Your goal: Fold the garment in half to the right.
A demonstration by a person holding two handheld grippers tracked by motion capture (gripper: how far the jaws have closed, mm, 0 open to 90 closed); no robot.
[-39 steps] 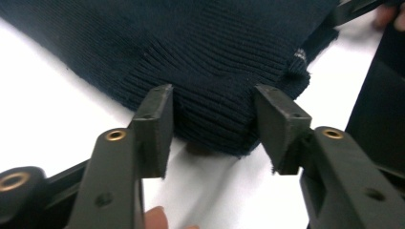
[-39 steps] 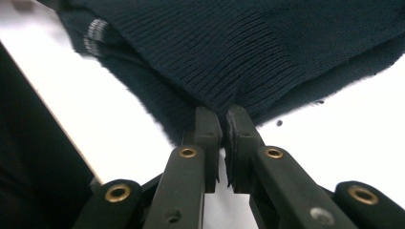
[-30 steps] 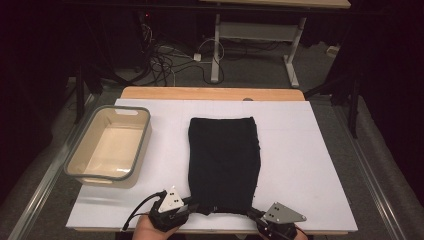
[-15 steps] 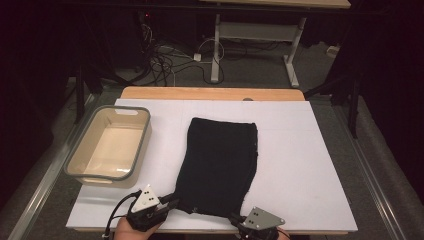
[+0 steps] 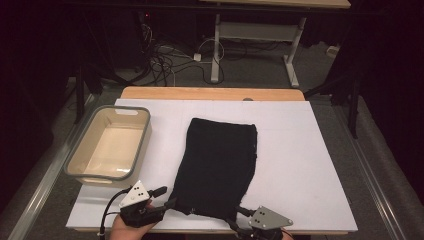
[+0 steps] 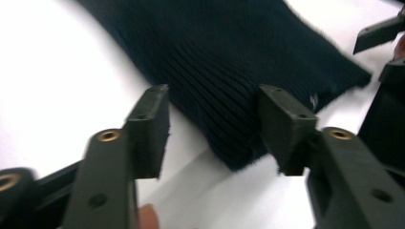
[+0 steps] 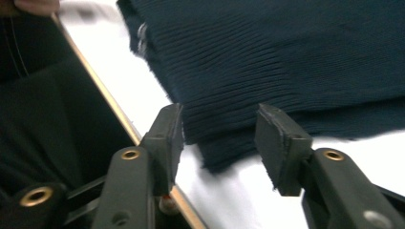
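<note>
One dark knit cloth is lying flat on the white surface, slightly skewed, its near hem reaching almost to the near edge. The shape is roughly rectangular and a little narrower at the far end. In the left gripper view the fabric is showing fine parallel ribs and a fuzzy, soft edge at the corner; its colour is reading as very dark navy to black. A small pale mark is sitting near the hem.

Left tongs: jaws standing spread, having just been opening. The near left corner of the cloth is lying between and just ahead of the flat black pads, which are not pressing on it.

Right tongs: jaws likewise spread, having just been opening. The near right corner of the cloth is lying in the gap beyond the pads, free of them. The layered hem is showing two thicknesses here.

One basin is standing at the left of the surface, well apart from the cloth: rectangular with rounded corners, smooth cream inside with a grey rim, looking like plastic.

Count: one cloth, one basin, two tongs, each with two matte black jaws held by brass-coloured rivets.
</note>
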